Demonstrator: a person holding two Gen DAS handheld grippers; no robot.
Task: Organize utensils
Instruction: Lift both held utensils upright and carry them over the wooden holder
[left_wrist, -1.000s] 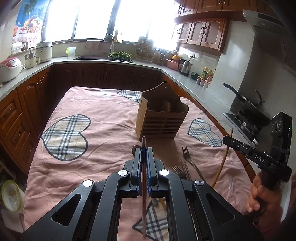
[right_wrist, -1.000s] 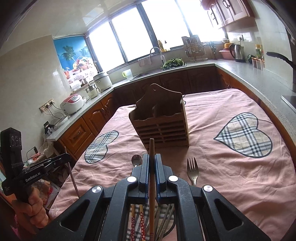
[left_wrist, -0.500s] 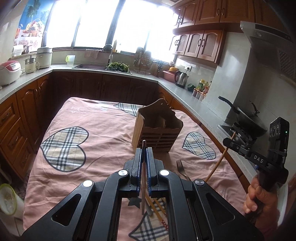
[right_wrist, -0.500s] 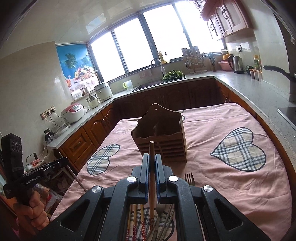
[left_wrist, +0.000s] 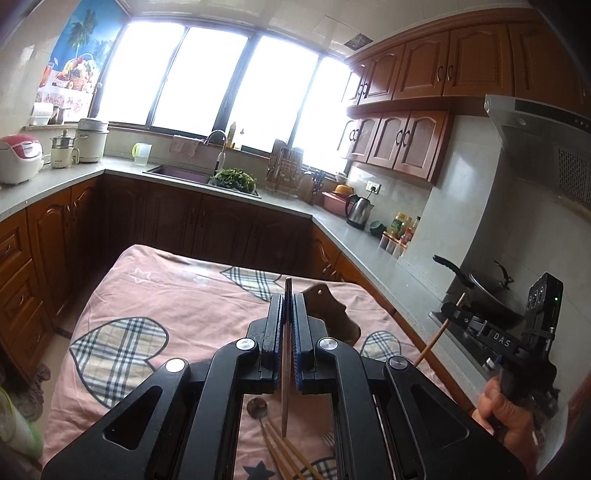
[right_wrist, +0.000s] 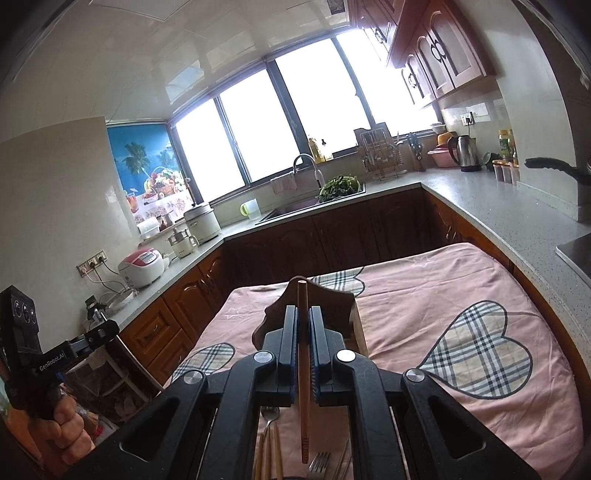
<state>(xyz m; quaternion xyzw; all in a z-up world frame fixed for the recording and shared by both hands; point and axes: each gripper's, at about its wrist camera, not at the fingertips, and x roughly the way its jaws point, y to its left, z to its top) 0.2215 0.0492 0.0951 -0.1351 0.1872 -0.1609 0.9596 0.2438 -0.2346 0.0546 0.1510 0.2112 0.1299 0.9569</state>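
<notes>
Wooden holder (right_wrist: 343, 306) sits half-hidden behind the right gripper (right_wrist: 303, 314) — chopstick (right_wrist: 303, 369) clamped.

Your desk (right_wrist: 424, 295) wears a pink cloth with beige-and-black plaid hearts (right_wrist: 476, 350) and small stars. The utensil holder (right_wrist: 343, 306) on it is dark brown wood. Your left gripper (left_wrist: 287, 314) is black with blue finger pads and clamps a dark brown chopstick (left_wrist: 285, 369); your right gripper (right_wrist: 303, 325), also black and blue, clamps a lighter reddish-brown chopstick (right_wrist: 303, 369).
</notes>
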